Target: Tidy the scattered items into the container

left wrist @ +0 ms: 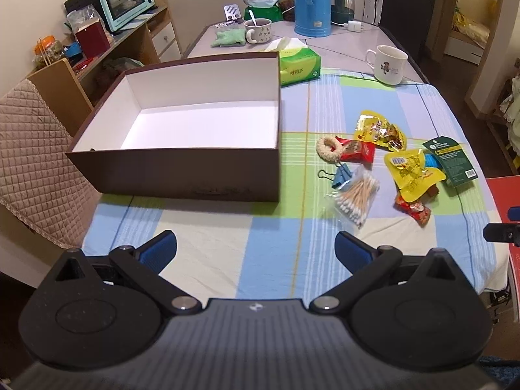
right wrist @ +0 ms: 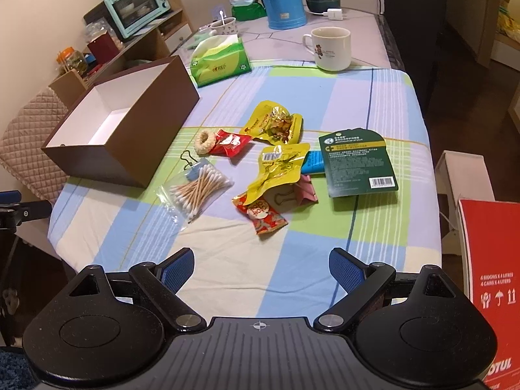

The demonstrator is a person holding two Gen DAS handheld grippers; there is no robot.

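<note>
A brown box (left wrist: pixel 182 175) (right wrist: pixel 152 110) with a white, bare inside stands on the left of the checked cloth. Right of it lie scattered items: a bag of cotton swabs (left wrist: pixel 356 196) (right wrist: pixel 198 190), a blue binder clip (left wrist: pixel 339 177), a woven ring (left wrist: pixel 328 148) (right wrist: pixel 204 141), yellow snack packs (left wrist: pixel 411 170) (right wrist: pixel 281 162), red snack packs (left wrist: pixel 359 151) (right wrist: pixel 261 216) and a green card (left wrist: pixel 451 161) (right wrist: pixel 359 161). My left gripper (left wrist: pixel 255 248) hovers open near the front edge, before the box. My right gripper (right wrist: pixel 260 268) is open too, short of the items.
At the back stand a green tissue pack (left wrist: pixel 299 65) (right wrist: pixel 221 60), a white mug (left wrist: pixel 388 65) (right wrist: pixel 330 48), a blue flask (left wrist: pixel 312 0) and another mug (left wrist: pixel 258 31). A padded chair (left wrist: pixel 29 162) is on the left, a red carton (right wrist: pixel 490 279) on the right.
</note>
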